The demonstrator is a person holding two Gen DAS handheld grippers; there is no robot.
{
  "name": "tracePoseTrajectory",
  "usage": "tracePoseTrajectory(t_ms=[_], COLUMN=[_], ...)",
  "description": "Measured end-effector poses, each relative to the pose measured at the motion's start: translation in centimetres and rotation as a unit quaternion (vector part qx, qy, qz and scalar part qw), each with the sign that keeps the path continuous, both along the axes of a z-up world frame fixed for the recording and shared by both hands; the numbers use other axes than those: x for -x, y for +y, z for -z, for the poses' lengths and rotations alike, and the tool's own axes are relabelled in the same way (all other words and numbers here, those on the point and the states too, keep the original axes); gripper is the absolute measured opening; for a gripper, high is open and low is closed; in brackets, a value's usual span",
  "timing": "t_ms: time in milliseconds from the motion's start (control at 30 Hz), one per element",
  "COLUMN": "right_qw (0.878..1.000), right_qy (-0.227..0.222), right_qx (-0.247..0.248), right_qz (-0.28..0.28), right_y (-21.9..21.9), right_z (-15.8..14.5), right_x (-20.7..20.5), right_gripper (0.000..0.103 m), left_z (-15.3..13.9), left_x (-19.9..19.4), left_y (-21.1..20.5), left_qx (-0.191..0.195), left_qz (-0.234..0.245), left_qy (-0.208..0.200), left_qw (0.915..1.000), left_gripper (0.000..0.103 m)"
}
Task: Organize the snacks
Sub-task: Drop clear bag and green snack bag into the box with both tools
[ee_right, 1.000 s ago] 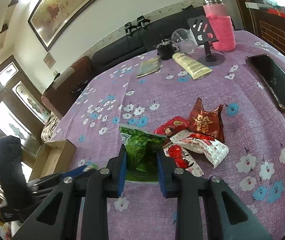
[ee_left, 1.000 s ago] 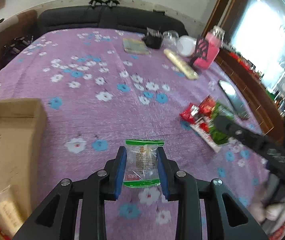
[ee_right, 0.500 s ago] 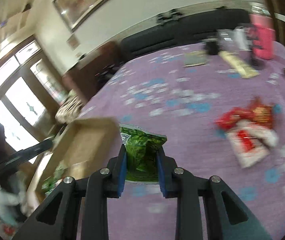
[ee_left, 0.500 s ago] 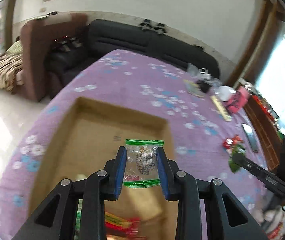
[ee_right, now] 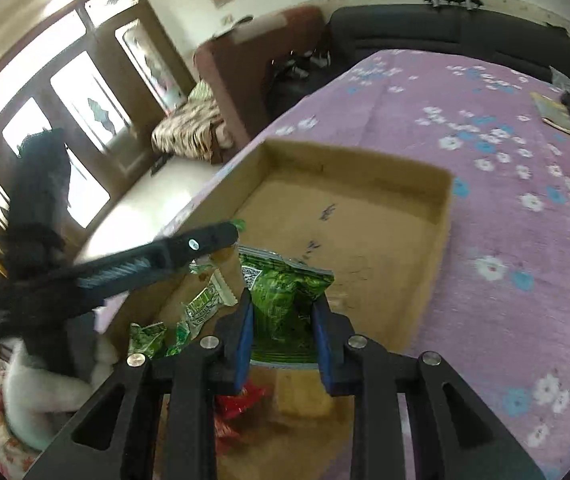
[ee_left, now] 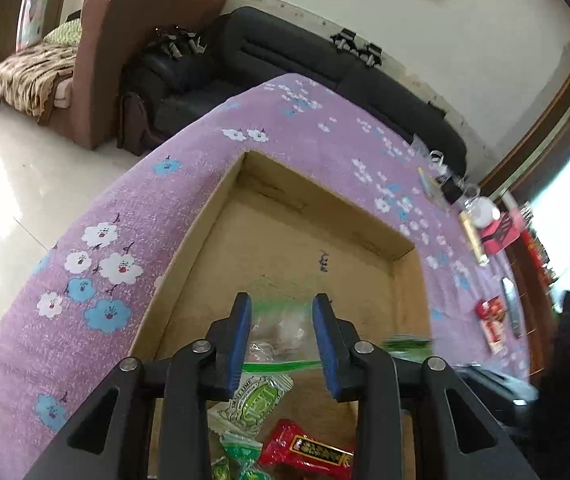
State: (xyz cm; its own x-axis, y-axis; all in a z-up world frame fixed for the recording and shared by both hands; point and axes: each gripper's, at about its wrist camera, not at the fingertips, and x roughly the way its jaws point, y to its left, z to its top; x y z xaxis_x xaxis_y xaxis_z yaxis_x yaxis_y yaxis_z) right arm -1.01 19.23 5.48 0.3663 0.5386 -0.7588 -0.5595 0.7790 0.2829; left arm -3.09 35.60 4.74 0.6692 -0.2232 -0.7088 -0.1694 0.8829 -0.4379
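My left gripper [ee_left: 281,332] is shut on a clear snack packet with green edges [ee_left: 279,336] and holds it over the open cardboard box [ee_left: 325,200]. My right gripper [ee_right: 283,320] is shut on a green snack packet [ee_right: 281,300] and holds it over the same box [ee_right: 441,216]. Several snacks lie in the near end of the box: a white-green packet [ee_left: 253,398], a red packet [ee_left: 305,446] and small green packets [ee_right: 149,338]. The left gripper also shows in the right wrist view [ee_right: 221,240], over the box's left side.
The box stands on a table with a purple flowered cloth [ee_left: 133,240]. More red snack packets [ee_left: 493,324], a phone [ee_left: 511,312], a pink bottle [ee_left: 501,230] and a tube [ee_left: 471,236] lie at the far right. A black sofa [ee_left: 325,76] stands behind the table.
Both grippers have swung left from the snack pile to above the box, each still holding its packet. The left packet is blurred now and hangs lower between the pads.
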Motion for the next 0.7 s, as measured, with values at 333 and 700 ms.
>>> tracePoseTrajectory(t_ms=[333, 700], right_qw=[0.999, 0.995], right_qy=[-0.036, -0.057], right_qx=[-0.002, -0.03], right_qz=[0.007, 0.08], right_y=[-0.6, -10.0], right_z=[-1.8, -3.8], right_x=[1.3, 2.2], right_gripper=[0.03, 0.037], left_z=[-3.3, -7.0], left_x=[4.1, 6.5], left_y=[1.0, -6.8], left_qx=[0.03, 0.026], left_qz=[-0.022, 0.05], left_qy=[-0.063, -0.103], left_qw=[0.9973, 0.9931], left_gripper=[0.062, 0.073])
